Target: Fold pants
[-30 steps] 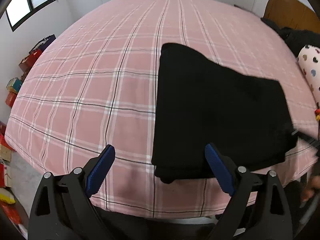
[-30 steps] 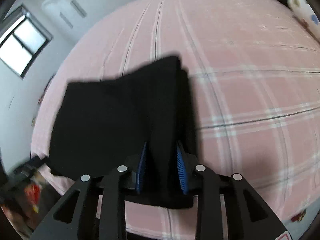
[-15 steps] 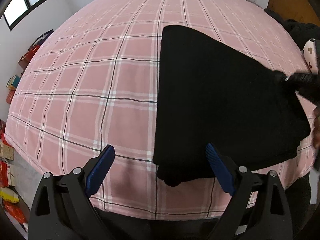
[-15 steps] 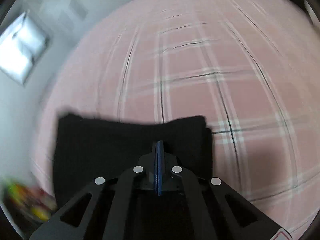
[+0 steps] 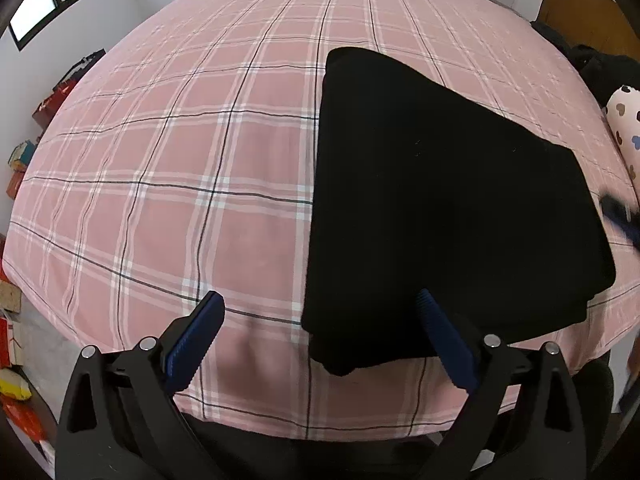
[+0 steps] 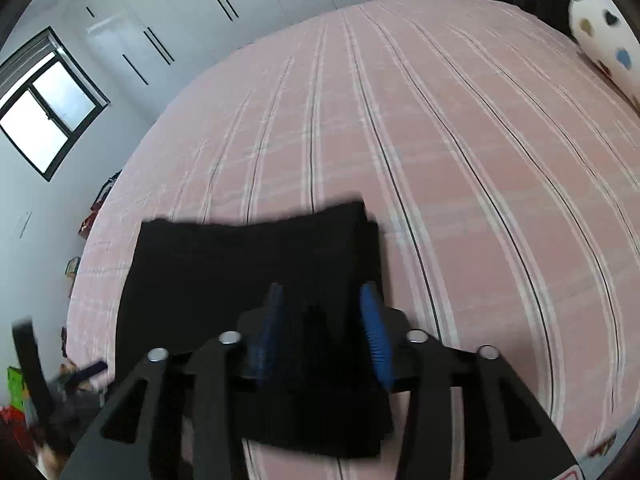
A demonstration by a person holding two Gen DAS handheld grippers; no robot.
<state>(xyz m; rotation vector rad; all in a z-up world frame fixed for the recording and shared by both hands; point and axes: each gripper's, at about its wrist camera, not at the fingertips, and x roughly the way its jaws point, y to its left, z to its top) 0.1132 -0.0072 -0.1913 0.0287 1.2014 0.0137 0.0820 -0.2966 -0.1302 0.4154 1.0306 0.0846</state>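
The black pants (image 5: 440, 200) lie folded into a flat stack on the pink plaid bed (image 5: 180, 160), near its front edge. My left gripper (image 5: 320, 332) is open and empty, hovering above the stack's near left corner. In the right wrist view the pants (image 6: 248, 264) lie under my right gripper (image 6: 322, 320), whose blue pads (image 6: 372, 332) stand apart over the cloth, holding nothing. The right gripper shows as a dark blur at the right edge of the left wrist view (image 5: 618, 216).
A white pillow with coloured hearts (image 5: 626, 120) and dark clothes (image 5: 600, 68) lie at the bed's right end by a wooden headboard (image 5: 580, 0). Boxes and bags (image 5: 24, 160) sit on the floor at left. White wardrobes (image 6: 240, 12) stand beyond the bed.
My right gripper was shut on the pants' edge half a second ago; its jaws have now opened, and the folded stack lies flat. The left gripper has stayed open and barely moved.
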